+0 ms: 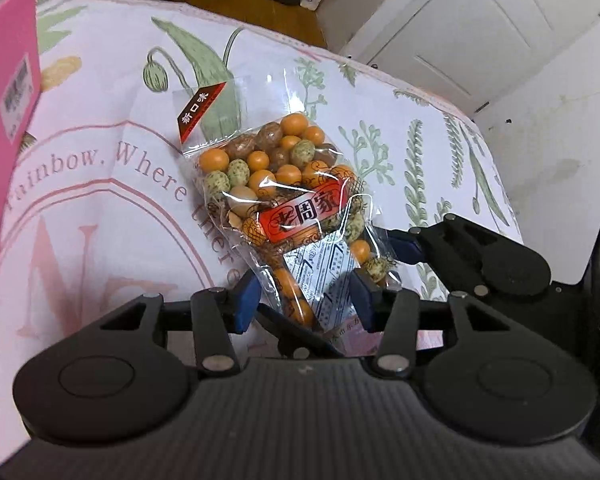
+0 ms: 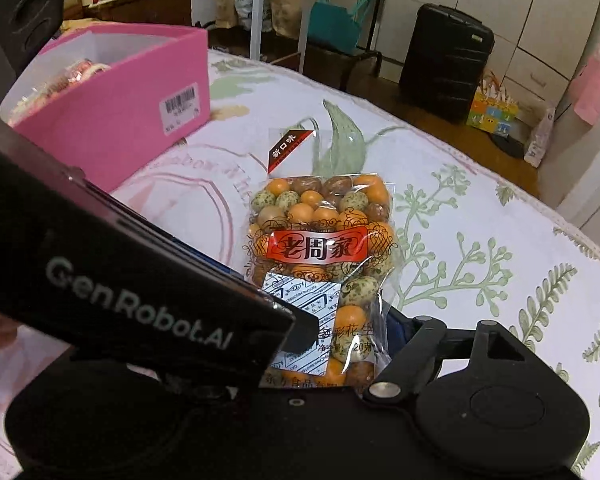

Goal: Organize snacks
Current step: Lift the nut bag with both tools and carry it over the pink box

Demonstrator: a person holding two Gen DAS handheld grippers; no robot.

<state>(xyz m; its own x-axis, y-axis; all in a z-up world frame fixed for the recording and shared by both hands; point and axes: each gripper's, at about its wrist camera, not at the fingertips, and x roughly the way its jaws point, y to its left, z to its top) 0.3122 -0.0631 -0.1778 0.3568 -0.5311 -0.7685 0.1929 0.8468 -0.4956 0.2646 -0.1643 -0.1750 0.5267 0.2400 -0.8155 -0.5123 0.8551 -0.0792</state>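
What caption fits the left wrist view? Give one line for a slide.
Left gripper straddling the near end of a clear bag of coated peanuts on a floral bedsheet.

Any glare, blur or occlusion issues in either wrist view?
Left wrist: sharp; white glare streaks on the snack bag film, red label readable; fisheye bends the bed edge. Right wrist: the left gripper's body blocks the lower left, its near end soft; pink box and background dimmer, bag label legible.
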